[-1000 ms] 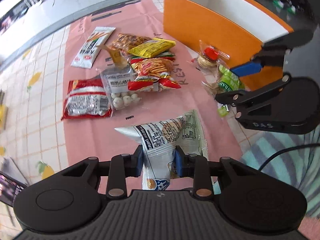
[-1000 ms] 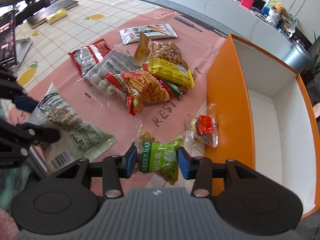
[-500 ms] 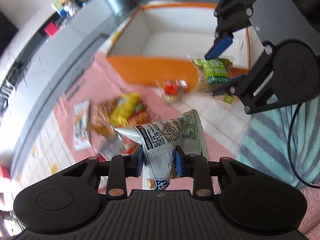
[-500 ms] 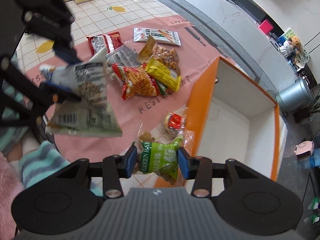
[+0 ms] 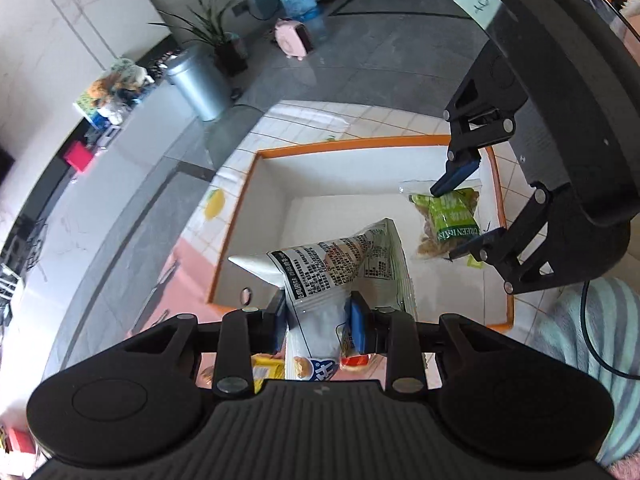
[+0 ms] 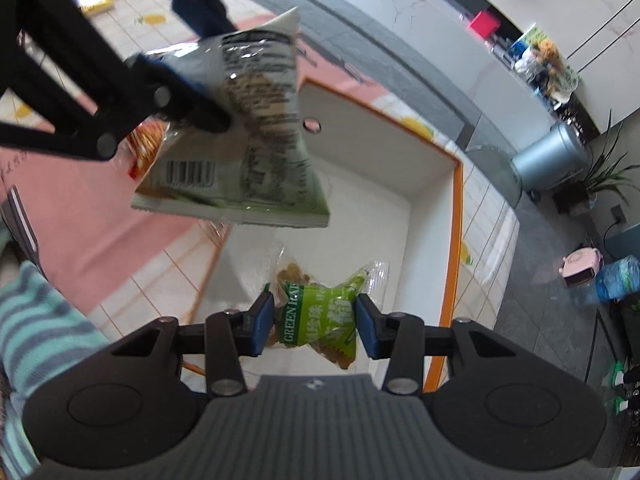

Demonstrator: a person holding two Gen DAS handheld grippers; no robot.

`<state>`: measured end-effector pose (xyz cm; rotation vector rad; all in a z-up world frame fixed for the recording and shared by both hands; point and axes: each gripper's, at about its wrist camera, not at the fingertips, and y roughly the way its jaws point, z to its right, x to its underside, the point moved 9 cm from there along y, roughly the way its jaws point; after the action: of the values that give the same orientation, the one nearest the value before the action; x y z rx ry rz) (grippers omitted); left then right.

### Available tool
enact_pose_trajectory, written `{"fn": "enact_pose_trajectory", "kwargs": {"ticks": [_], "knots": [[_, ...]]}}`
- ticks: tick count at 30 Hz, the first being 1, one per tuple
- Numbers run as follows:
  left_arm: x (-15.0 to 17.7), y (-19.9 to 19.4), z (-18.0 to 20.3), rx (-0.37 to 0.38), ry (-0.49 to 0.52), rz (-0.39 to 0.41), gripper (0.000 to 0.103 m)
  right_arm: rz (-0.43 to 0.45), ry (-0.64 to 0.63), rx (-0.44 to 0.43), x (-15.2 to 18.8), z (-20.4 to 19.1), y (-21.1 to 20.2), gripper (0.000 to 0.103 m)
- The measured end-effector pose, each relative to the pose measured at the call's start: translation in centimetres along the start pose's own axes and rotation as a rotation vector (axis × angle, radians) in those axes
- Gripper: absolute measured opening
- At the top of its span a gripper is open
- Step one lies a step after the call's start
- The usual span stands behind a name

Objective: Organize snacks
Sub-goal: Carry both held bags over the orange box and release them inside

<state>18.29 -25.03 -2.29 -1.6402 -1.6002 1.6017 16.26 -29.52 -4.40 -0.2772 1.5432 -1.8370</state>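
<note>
We hold two snack bags over the orange box. Our left claw is pinched tight on the white bag. Our right claw is pinched tight on the green bag.

The white bag sticks out in front of the left claw, up in the air, above the near edge of the box. The green bag hangs in front of the right claw, right over the white floor inside the box. In the left view, the right claw and its green bag are off to the right of the left claw and a bit ahead, over the box too.

We think both bags are held high like this so they can drop straight in and not bump the box walls. We hold each bag around its middle so it does not slip.

The white bag is flat and crinkly, with lots of tiny black writing and a bar code on it. It bends where the claw squeezes it. The green bag is small and see-through at the ends, with brown bits inside and white letters on green. It is scrunched in like a bow.

The inside of the box looks bare. More snacks peek out below the left claw, on the pink mat.
</note>
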Motion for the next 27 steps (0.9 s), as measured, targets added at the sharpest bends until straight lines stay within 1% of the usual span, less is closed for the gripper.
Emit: {"fn": "enact_pose_trajectory", "kwargs": {"ticks": [5,9,13,18,21,23,25,27], "knots": [[-1.2,4.6,0.1,0.063,0.017,-0.04,0.035,-0.039,0.034,-0.072,1.4,1.1,3.6,0.042],[-2.0,7.6,0.3,0.109,0.008,-0.072,0.034,-0.071,0.049,-0.113,1.6,1.6,6.3,0.042],[-1.6,10.3,0.8,0.165,0.013,-0.127,0.034,-0.114,0.069,-0.164,1.5,2.1,8.9,0.042],[-0.8,12.6,1.3,0.224,0.007,-0.193,0.034,-0.158,0.082,-0.236,1.8,1.5,11.1,0.042],[-0.1,13.6,1.9,0.24,0.032,-0.234,0.034,-0.177,0.086,-0.267,1.6,1.5,12.3,0.043],[0.3,14.1,2.3,0.255,0.042,-0.244,0.034,-0.18,0.084,-0.283,1.3,1.3,12.6,0.043],[0.5,14.3,2.4,0.267,0.029,-0.247,0.034,-0.184,0.085,-0.301,1.0,1.2,12.9,0.043],[0.8,14.5,2.4,0.265,0.021,-0.249,0.035,-0.185,0.086,-0.3,0.9,1.3,13.1,0.044]]}}
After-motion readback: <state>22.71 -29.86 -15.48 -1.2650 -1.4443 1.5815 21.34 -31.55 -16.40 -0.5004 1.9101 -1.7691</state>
